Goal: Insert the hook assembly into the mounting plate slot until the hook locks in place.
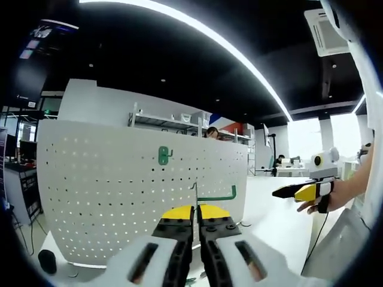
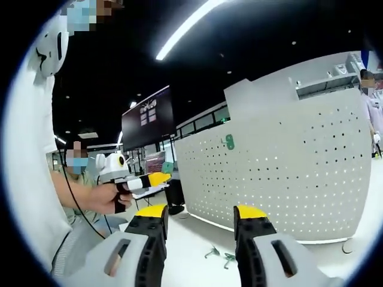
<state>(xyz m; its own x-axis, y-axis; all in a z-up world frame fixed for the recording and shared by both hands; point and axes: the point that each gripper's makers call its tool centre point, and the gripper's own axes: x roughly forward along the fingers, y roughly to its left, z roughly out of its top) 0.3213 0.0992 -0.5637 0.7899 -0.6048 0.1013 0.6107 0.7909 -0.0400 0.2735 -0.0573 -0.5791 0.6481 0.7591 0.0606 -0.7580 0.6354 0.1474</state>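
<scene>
A white perforated mounting plate (image 1: 119, 185) stands upright on the table, with a green hook (image 1: 163, 155) hanging in its upper holes. My left gripper (image 1: 196, 209) is shut on a second green hook assembly (image 1: 222, 196); its thin metal stem rises between the jaws and its green arm points right, in front of the plate's lower right part. In the right gripper view the plate (image 2: 287, 173) and the mounted hook (image 2: 229, 142) stand ahead. My right gripper (image 2: 200, 215) is open with nothing in it. A hand holds it off to the right (image 1: 299, 191), away from the plate.
A few loose metal hooks (image 2: 220, 256) lie on the white table (image 2: 197, 239) in front of the plate. The left gripper (image 2: 146, 180) enters the right gripper view from the left, held by a hand. Seated people, shelves and a dark screen (image 2: 146, 119) are behind.
</scene>
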